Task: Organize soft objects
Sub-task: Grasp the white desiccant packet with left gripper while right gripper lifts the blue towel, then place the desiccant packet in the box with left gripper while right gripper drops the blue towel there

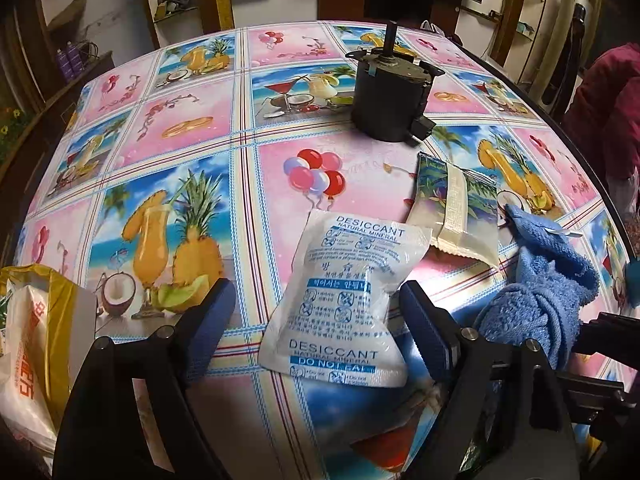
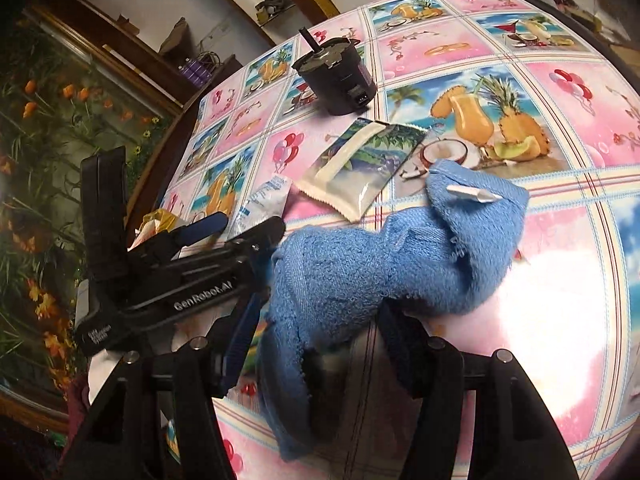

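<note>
A white desiccant packet (image 1: 340,304) with blue print lies flat on the picture tablecloth (image 1: 180,136). My left gripper (image 1: 316,316) is open around it, one finger on each side, and neither pad presses on it. A crumpled blue towel (image 2: 360,264) with a small white tag (image 2: 472,196) is bunched between the fingers of my right gripper (image 2: 318,320), which is shut on it; one end hangs below the fingers. In the left wrist view the towel (image 1: 540,288) is at the right. The right wrist view shows the left gripper (image 2: 240,226) over the desiccant packet (image 2: 266,200).
A foil sachet (image 1: 456,208) printed with palms lies just beyond the packet and towel. A black motor (image 1: 388,92) with a shaft stands further back. A yellow and white plastic bag (image 1: 36,320) sits at the near left edge. A person's red sleeve (image 1: 612,112) is at the right.
</note>
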Available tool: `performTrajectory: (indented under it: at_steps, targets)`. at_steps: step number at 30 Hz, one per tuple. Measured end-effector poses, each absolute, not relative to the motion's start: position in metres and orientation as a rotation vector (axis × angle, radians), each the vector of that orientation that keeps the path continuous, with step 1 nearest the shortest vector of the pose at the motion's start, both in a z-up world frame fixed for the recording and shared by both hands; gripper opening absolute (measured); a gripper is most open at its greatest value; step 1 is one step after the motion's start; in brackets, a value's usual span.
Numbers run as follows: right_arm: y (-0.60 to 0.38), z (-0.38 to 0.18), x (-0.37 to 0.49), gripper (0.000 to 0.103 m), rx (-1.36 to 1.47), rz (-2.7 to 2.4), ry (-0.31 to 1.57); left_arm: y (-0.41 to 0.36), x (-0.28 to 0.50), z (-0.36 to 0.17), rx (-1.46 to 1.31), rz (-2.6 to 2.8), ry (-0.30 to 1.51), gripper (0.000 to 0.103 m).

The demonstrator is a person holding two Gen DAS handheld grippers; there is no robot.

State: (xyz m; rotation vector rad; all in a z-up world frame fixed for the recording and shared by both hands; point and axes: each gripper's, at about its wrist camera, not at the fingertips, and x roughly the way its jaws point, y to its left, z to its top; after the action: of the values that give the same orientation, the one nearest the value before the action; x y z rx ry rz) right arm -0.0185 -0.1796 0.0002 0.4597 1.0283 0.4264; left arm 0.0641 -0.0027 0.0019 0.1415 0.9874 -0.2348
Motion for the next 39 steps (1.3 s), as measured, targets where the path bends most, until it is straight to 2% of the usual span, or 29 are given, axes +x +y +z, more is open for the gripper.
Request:
performTrajectory:
  at_steps: [3,4,5,6,7,8,15,26,32,39]
  targets:
    - [-0.180,0.000,-0.012,0.061,0.473,0.393,1.014,0.000,0.072,0.001,0.114,-0.219,0.977,0.085]
    - [-0.179,-0.001,-0.012,0.061,0.471,0.384,1.012,0.001,0.072,0.001,0.111,-0.212,0.974,0.079]
    - [-0.177,-0.002,-0.010,0.061,0.451,0.382,1.005,0.000,0.070,0.003,0.114,-0.214,0.972,0.059]
    - [-0.175,-0.001,-0.010,0.060,0.423,0.387,0.993,-0.001,0.068,0.007,0.120,-0.224,0.978,0.045]
    - [-0.171,0.000,-0.010,0.053,0.390,0.389,0.986,-0.002,0.068,0.009,0.123,-0.223,0.996,0.037]
    - [-0.168,-0.002,-0.011,0.045,0.368,0.398,0.989,-0.003,0.067,0.010,0.111,-0.229,1.016,0.034]
    - [-0.171,0.003,-0.021,0.041,0.405,0.471,0.938,0.024,0.033,0.026,-0.101,-0.305,1.019,0.033]
    - [-0.160,0.047,-0.048,0.041,0.394,0.550,0.838,0.125,-0.083,0.102,-0.422,-0.281,0.787,0.033]
    - [-0.125,0.076,-0.059,0.041,0.336,0.630,0.787,0.201,-0.116,0.108,-0.496,-0.106,0.728,0.033]
    - [-0.065,0.117,-0.058,0.041,0.272,0.745,0.732,0.250,-0.132,0.096,-0.518,0.020,0.713,0.033]
